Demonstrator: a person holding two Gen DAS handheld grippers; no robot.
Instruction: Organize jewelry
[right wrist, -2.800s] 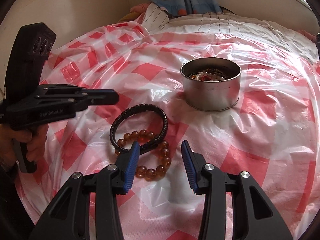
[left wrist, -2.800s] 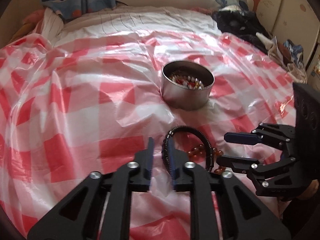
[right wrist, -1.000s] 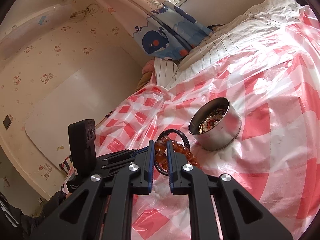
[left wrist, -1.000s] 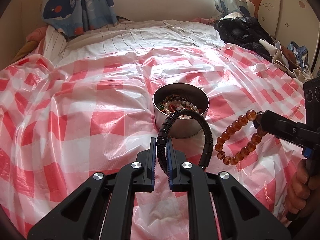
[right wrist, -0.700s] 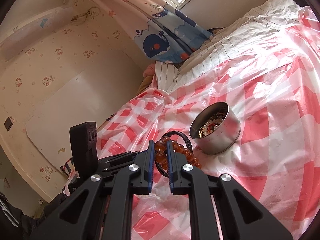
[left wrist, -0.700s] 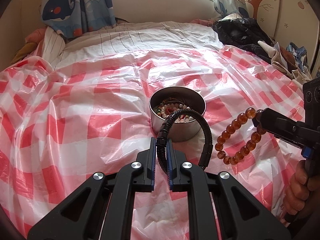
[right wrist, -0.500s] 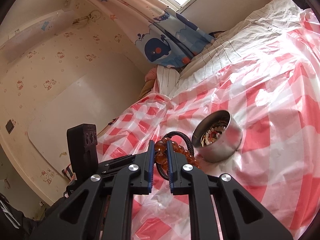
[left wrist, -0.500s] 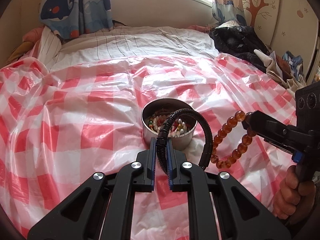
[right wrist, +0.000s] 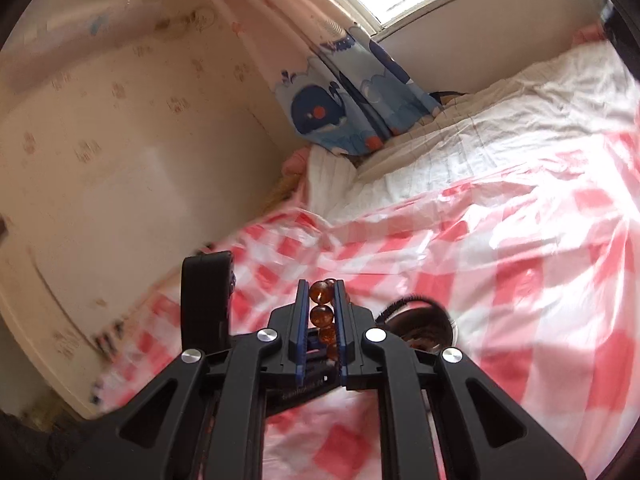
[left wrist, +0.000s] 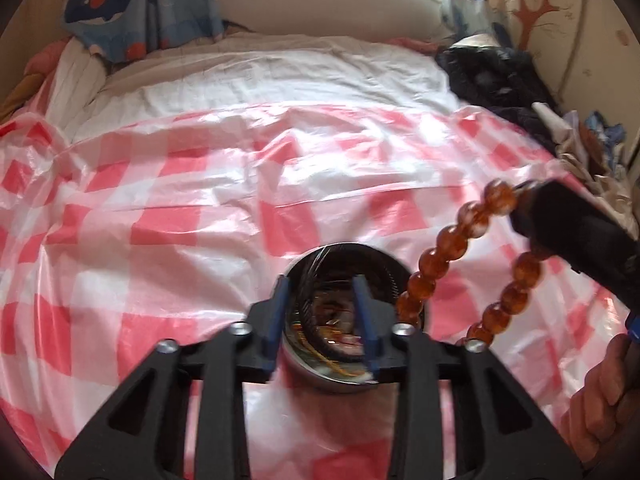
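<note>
A round metal tin (left wrist: 348, 246) with jewelry inside sits on the checked sheet, directly under my left gripper (left wrist: 319, 280). The left jaws are opening, and nothing is pressed between the blue pads. The black braided bracelet (left wrist: 305, 300) shows as a blurred dark loop at the tin's mouth, also seen as the black bracelet (right wrist: 412, 300) over the tin (right wrist: 430, 330). My right gripper (right wrist: 319, 285) is shut on the amber bead bracelet (right wrist: 320, 314). In the left wrist view that amber bracelet (left wrist: 440, 246) hangs from the right gripper (left wrist: 532, 206), just right of the tin.
A red-and-white checked plastic sheet (left wrist: 168, 216) covers the bed, with a white sheet (left wrist: 280, 68) beyond it. A whale-print curtain (left wrist: 132, 4) hangs at the back. Dark clothes (left wrist: 492, 76) pile up at the right. A hand (left wrist: 600, 400) grips the right gripper's handle.
The left gripper moved forward over the tin and its jaws came apart, letting go of the black bracelet. The right gripper, still holding the amber beads, came closer to the tin.
</note>
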